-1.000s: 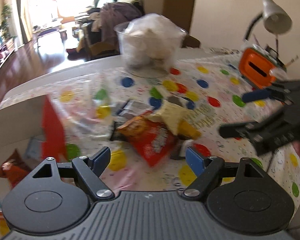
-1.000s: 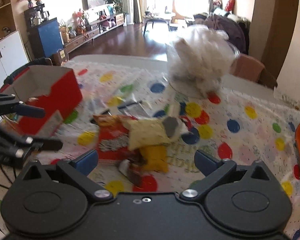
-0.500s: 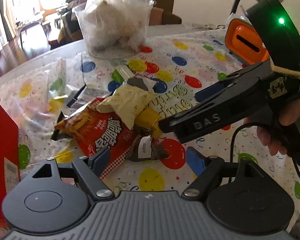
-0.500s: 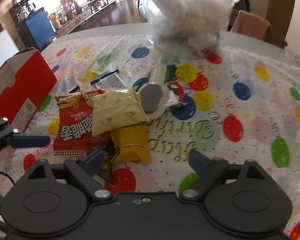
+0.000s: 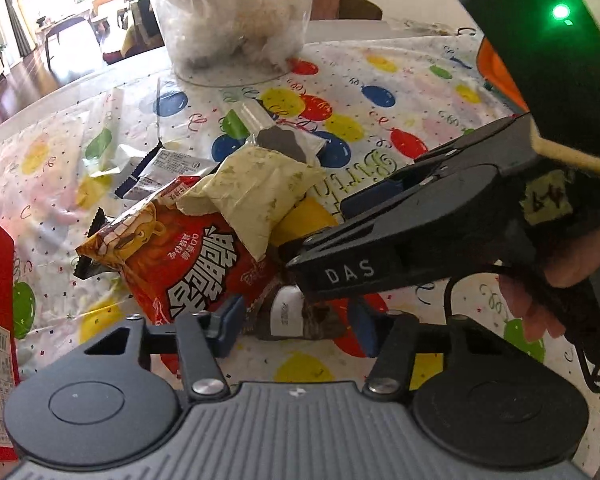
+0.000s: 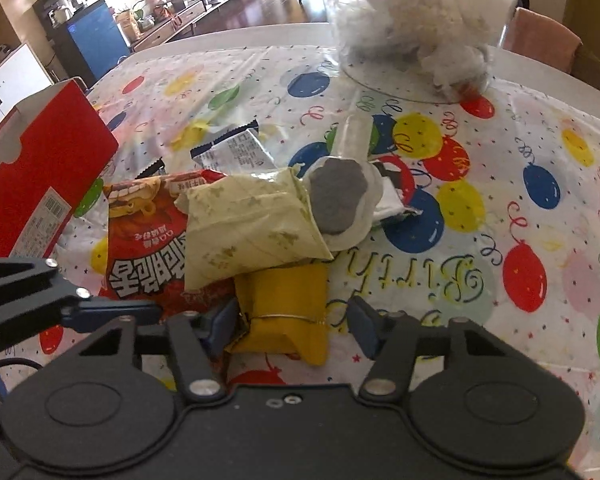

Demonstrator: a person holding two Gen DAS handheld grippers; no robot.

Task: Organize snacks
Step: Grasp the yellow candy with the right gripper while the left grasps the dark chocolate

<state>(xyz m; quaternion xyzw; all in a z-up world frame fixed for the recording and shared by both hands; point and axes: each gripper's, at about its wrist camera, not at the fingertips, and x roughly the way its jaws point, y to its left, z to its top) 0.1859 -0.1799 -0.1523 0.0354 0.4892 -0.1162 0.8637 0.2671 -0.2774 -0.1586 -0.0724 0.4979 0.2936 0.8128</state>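
A pile of snack packets lies on the balloon-print tablecloth [image 6: 460,280]. My left gripper [image 5: 296,326] is low over the pile's near edge, jaws closing around a dark brown packet [image 5: 292,314]; a small gap shows at each pad. My right gripper [image 6: 292,324] straddles a yellow packet [image 6: 284,308], jaws closing, with the right pad still apart from it. In the left wrist view the right gripper [image 5: 320,236] reaches in from the right over that yellow packet [image 5: 304,216]. A red snack bag [image 5: 188,264] and a pale cream packet [image 6: 252,224] lie beside them.
A red box [image 6: 48,168] stands at the pile's left. A clear tub [image 6: 416,20] of white stuff sits at the back. A grey-disc packet [image 6: 340,196] and a white packet [image 6: 236,148] lie behind the pile. A person's hand [image 5: 540,292] holds the right gripper.
Both grippers have come down and closer to the pile, and both sets of jaws have narrowed. The right gripper has swung in over the yellow packet.
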